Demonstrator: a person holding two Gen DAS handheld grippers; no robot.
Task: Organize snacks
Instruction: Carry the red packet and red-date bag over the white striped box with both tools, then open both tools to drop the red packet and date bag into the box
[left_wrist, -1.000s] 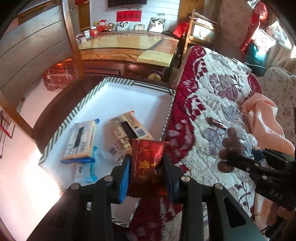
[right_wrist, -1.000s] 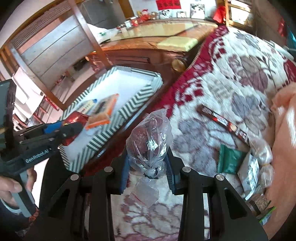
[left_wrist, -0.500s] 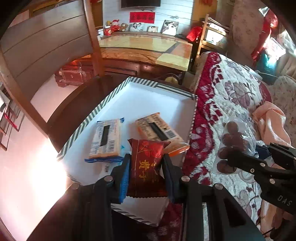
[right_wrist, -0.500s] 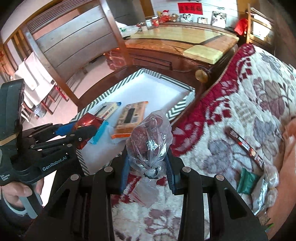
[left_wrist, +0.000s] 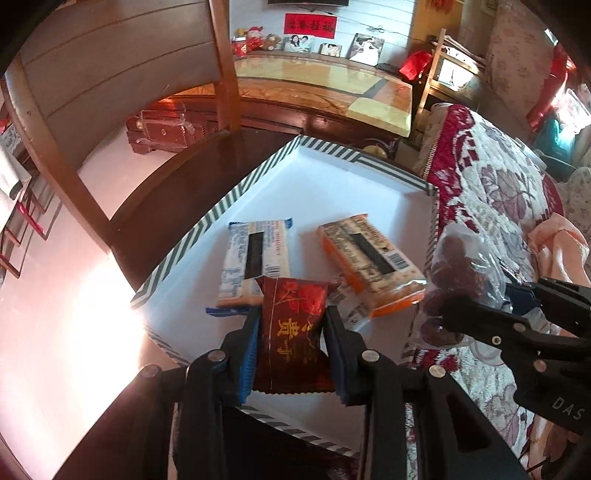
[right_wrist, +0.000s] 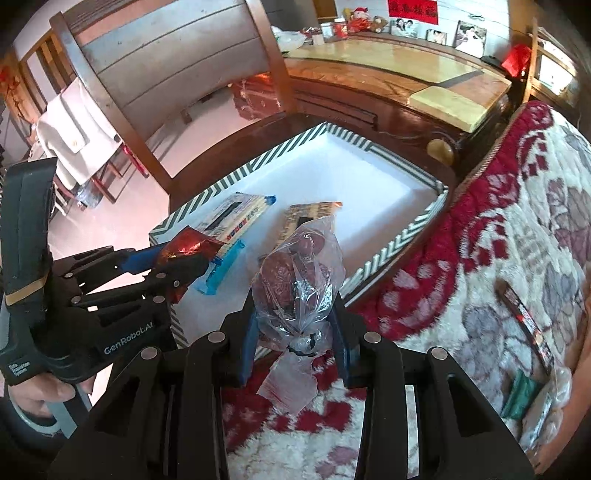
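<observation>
Pinching a red snack packet (left_wrist: 291, 332) upright, your left gripper (left_wrist: 291, 314) hangs over the near end of the striped tray (left_wrist: 207, 221), where 2 biscuit packs (left_wrist: 255, 258) lie side by side. Your right gripper (right_wrist: 295, 314) has its fingers (right_wrist: 340, 332) pressed on a clear bag of red dates (right_wrist: 295, 284), above the tray's edge beside the floral blanket (right_wrist: 517, 221).

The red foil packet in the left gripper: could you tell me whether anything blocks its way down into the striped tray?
Partly. The red foil packet, clamped in the left gripper, hangs over the striped tray's near end, where the blue-edged snack pack and orange-edged pack lie. The far half is bare.
</observation>
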